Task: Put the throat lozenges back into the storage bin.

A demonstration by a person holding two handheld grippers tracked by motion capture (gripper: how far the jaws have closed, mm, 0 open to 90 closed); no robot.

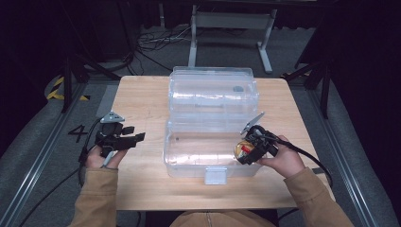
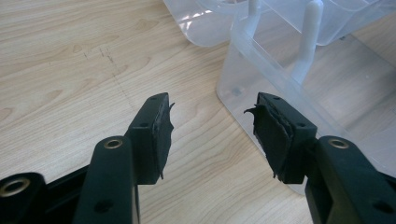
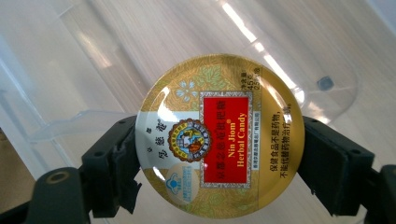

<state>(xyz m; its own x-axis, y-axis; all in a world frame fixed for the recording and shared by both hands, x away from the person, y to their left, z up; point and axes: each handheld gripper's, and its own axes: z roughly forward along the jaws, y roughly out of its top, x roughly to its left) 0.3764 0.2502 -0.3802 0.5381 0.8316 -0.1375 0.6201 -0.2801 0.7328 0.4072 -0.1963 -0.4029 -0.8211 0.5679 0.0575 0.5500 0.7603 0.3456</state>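
Tabletop of pale wood carries a clear plastic box, lid flung back. Over its right end, the right hand-held gripper clamps a round gold candy tin by its rim. The left hand-held gripper hovers beside the box, jaws spread wide and empty.

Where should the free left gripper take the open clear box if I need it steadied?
Judging by its pose, grip the near-left wall of the clear box at the rim, coming from the left gripper's side with one jaw inside, one outside. The wall is thin and upright and lies just ahead; the right gripper holds the candy tin.
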